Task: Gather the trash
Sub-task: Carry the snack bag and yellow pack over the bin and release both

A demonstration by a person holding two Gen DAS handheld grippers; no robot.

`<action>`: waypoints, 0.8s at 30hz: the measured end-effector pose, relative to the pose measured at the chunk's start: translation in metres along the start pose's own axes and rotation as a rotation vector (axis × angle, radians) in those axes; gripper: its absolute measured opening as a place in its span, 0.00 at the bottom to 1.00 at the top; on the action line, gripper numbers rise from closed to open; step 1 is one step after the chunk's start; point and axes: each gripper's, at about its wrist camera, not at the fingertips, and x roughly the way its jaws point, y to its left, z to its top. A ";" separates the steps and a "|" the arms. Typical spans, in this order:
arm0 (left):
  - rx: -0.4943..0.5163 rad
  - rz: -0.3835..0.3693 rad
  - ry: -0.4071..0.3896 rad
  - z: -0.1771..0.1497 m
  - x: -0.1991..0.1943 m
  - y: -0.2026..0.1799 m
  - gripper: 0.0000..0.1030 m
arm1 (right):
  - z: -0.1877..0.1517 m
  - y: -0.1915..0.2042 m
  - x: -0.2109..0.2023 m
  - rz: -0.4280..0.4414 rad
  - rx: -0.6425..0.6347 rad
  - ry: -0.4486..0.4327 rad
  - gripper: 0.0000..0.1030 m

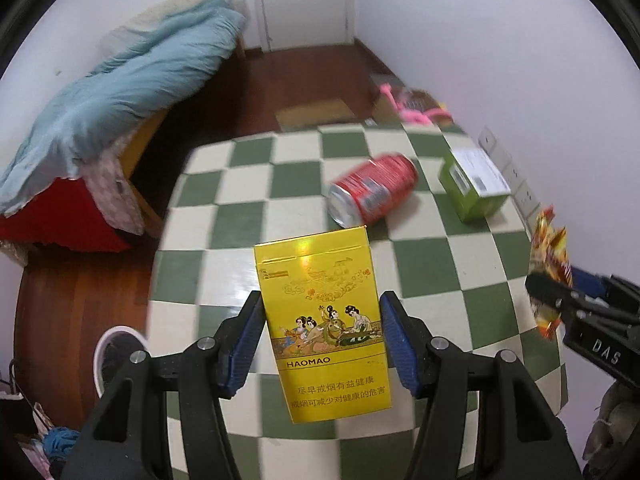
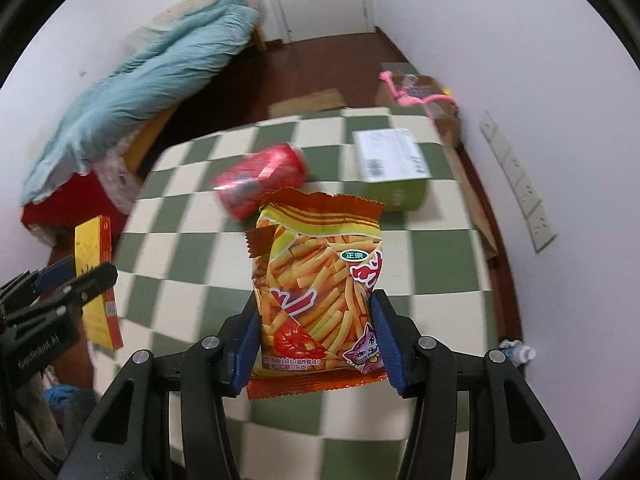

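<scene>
Holding yellow cigarette pack (image 1: pixel 324 328) in my left hand-held gripper (image 1: pixel 320 340); right hand-held gripper (image 2: pixel 316 340) clamps snack bag (image 2: pixel 320 292); both above checkered surface (image 1: pixel 240 256); can (image 1: pixel 372 188), green box (image 1: pixel 472 184) lie near far edge.

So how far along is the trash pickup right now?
Nothing visibly binned yet. In hand: the left gripper clamps the yellow cigarette pack, and the right gripper clamps the snack bag. Left on the checkered table: the red soda can on its side and the green box.

Glossy cardboard cigarette pack (image 1: pixel 326 320), shiny foil snack bag (image 2: pixel 320 300), metal can (image 1: pixel 372 190)
</scene>
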 end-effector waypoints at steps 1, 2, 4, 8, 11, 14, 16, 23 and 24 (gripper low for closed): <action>-0.009 0.005 -0.017 -0.001 -0.011 0.010 0.54 | -0.001 0.009 -0.003 0.013 -0.007 -0.006 0.53; -0.016 0.006 -0.026 0.004 -0.004 0.029 0.54 | -0.001 0.020 -0.006 0.024 -0.016 -0.010 0.53; -0.035 0.013 -0.054 0.005 -0.014 0.053 0.54 | -0.002 0.047 -0.014 0.058 -0.033 -0.021 0.53; -0.076 0.036 -0.100 0.003 -0.040 0.100 0.54 | -0.001 0.106 -0.022 0.130 -0.080 -0.036 0.53; -0.111 0.064 -0.128 -0.001 -0.057 0.139 0.54 | 0.000 0.157 -0.024 0.191 -0.124 -0.038 0.53; -0.149 0.105 -0.141 -0.009 -0.071 0.183 0.53 | -0.001 0.212 -0.020 0.246 -0.177 -0.031 0.53; -0.173 0.133 -0.141 -0.016 -0.074 0.210 0.53 | -0.003 0.253 -0.013 0.285 -0.217 -0.013 0.53; -0.289 0.217 -0.090 -0.051 -0.063 0.302 0.53 | -0.022 0.371 0.044 0.355 -0.332 0.084 0.53; -0.307 0.229 -0.076 -0.057 -0.058 0.315 0.53 | -0.027 0.387 0.058 0.360 -0.345 0.110 0.53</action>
